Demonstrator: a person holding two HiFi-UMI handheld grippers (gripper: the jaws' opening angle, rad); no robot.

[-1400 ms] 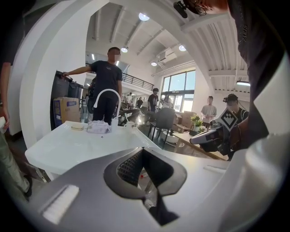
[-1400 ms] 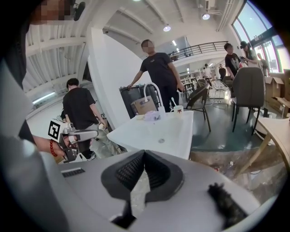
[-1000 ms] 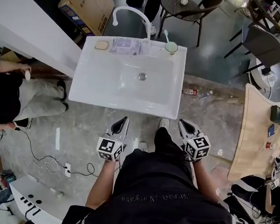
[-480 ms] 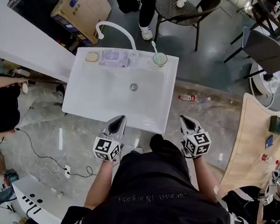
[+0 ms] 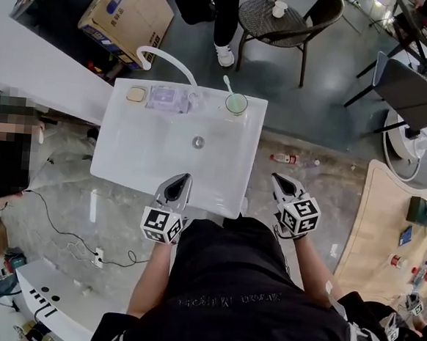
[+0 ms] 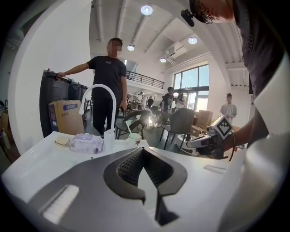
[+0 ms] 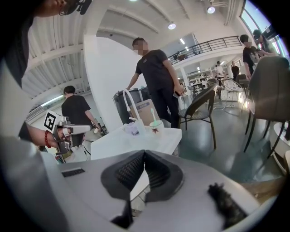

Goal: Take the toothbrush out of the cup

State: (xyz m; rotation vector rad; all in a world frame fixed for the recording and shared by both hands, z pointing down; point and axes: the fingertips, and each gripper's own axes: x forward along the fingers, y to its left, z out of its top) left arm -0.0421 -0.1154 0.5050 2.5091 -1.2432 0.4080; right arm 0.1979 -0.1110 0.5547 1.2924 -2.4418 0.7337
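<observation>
the toothbrush (image 5: 226, 82) is standing in the cup (image 5: 236, 104) at the far right corner of the sink (image 5: 126, 159), well apart from both tools. the left tool (image 5: 184, 178) is hovering over the sink's near edge, the right tool (image 5: 278, 179) is hanging off its near right corner, and both are showing closed, empty jaws.
</observation>
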